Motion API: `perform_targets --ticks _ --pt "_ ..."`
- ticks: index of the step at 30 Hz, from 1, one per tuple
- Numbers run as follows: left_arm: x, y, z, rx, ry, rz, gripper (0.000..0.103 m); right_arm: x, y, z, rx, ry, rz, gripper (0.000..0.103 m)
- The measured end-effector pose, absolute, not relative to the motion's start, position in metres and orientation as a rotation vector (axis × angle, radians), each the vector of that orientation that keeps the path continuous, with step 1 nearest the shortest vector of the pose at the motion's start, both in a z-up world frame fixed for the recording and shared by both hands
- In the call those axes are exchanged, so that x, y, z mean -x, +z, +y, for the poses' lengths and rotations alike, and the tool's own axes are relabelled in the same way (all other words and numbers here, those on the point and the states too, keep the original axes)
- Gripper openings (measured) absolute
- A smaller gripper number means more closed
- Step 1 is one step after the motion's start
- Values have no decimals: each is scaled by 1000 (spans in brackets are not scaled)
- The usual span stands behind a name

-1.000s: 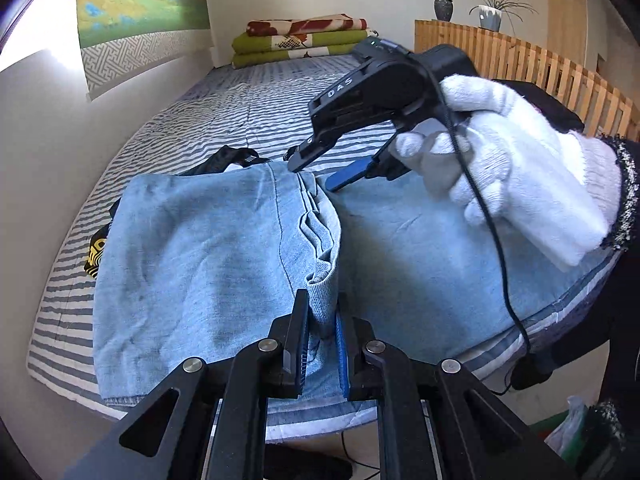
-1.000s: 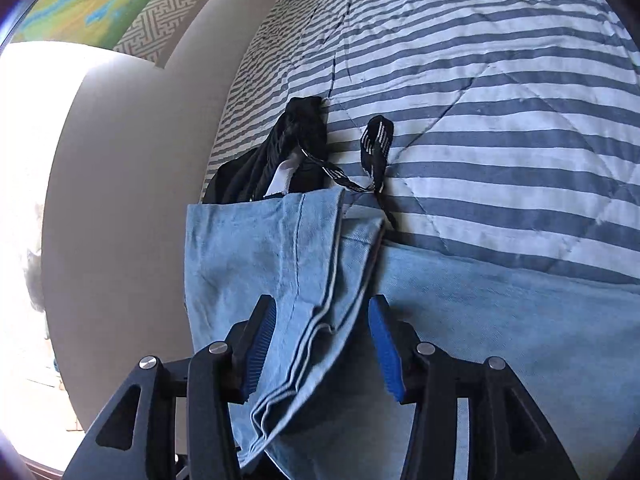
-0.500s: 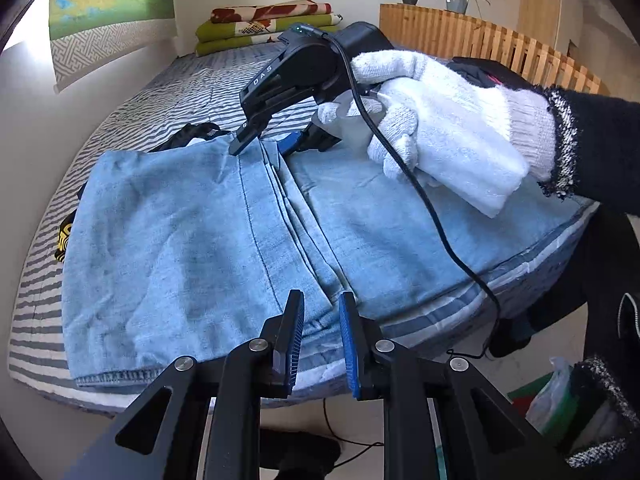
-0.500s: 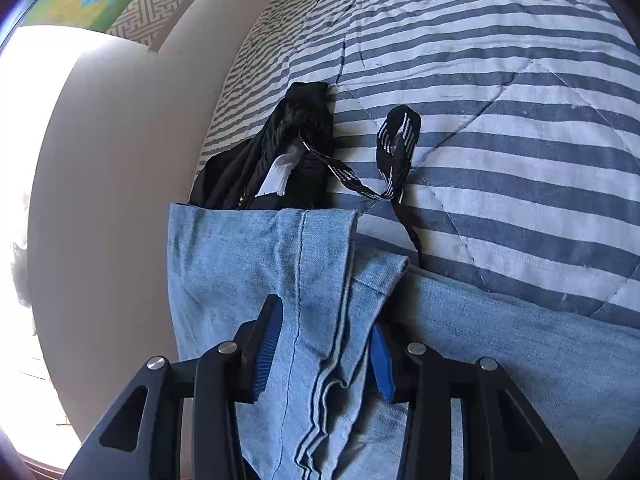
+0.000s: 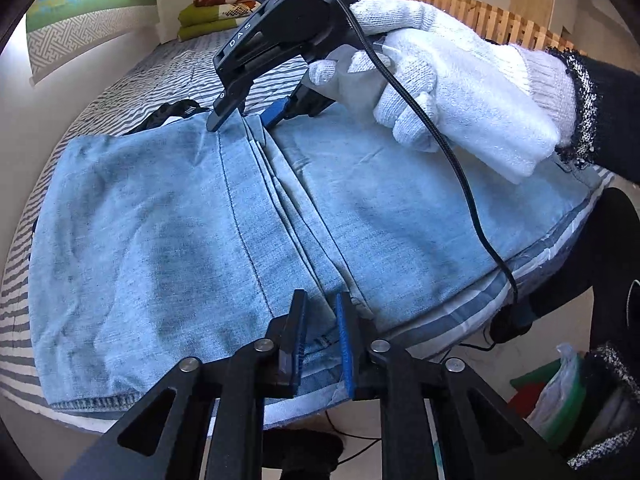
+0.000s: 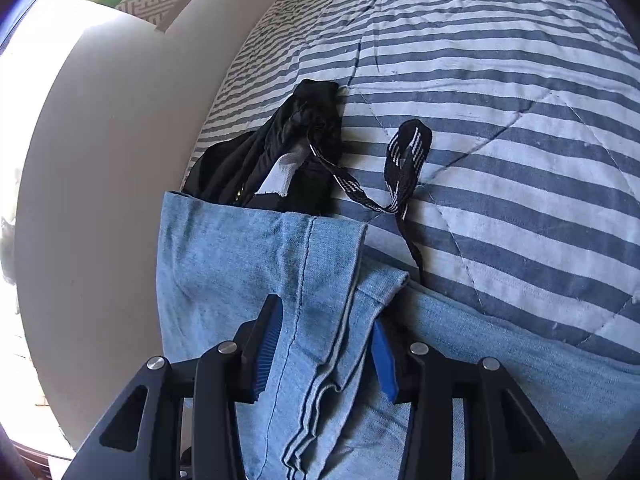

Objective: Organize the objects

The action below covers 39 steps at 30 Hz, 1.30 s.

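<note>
Light blue jeans lie spread on the striped bed, with a layered fold running from the far edge to the near edge. At the near edge my left gripper straddles that fold; its jaws are closing, the denim pinched between the pads. Held by a white-gloved hand, my right gripper sits at the far end of the fold. In the right wrist view the right gripper is shut on the bunched denim layers.
A black garment with a patterned strap lies just beyond the jeans on the striped quilt. A pale wall borders the bed. A cable hangs from the right gripper. A wooden rail and folded blankets stand beyond.
The raised fold was let go and now lies flat. My left gripper drew back to the near edge and closed on it. The right gripper narrowed on the fold's far end.
</note>
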<state>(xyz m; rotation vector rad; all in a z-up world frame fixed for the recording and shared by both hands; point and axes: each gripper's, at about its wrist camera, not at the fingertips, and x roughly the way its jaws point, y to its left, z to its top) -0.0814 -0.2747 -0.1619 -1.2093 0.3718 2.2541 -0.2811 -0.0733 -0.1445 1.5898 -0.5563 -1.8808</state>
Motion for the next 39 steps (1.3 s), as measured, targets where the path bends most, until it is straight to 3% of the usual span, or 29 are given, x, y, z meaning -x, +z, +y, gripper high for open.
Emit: perform_targets --ticks 8,11,14,15,16,18,22,24,25,27,30,32,34,39 --pt "69 -124 -283 1171 2269 182 1 281 -145 -78 -1591 -1881 -550 40" --pt "66 -130 -277 1196 2261 238 2 282 -144 -84 -1583 -1901 -523 38" --pt "65 -145 -271 1252 2222 320 5 282 -142 -81 -1605 -1935 -502 20" --pt "61 -146 -268 1234 2239 378 17 283 -143 -78 -1613 -1934 -507 16" --pt "56 -146 -265 1206 2248 437 39 284 -143 -76 -1618 -1924 -521 14" --pt "48 -145 -260 1139 2263 511 55 282 -144 -66 -1627 -1911 -532 11" --pt "46 -157 -250 1128 2247 629 55 285 -139 -71 -1624 -1915 -496 13" --pt "52 -160 -254 1153 2249 581 55 284 -138 -70 -1628 -1896 -499 17" --pt "54 -159 -256 1159 2253 553 55 283 -138 -69 -1633 -1878 -513 25" --pt "56 -157 -261 1168 2250 528 55 284 -139 -67 -1631 -1847 -545 32" --pt "60 -157 -268 1192 2239 494 55 286 -141 -74 -1651 -1854 -515 34" --pt "63 -158 -273 1206 2243 454 55 285 -138 -83 -1657 -1884 -461 29" --pt "62 -156 -277 1207 2250 423 55 288 -131 -92 -1661 -1891 -429 8" --pt "60 -163 -275 1203 2245 438 55 298 -116 -99 -1672 -1898 -436 8"
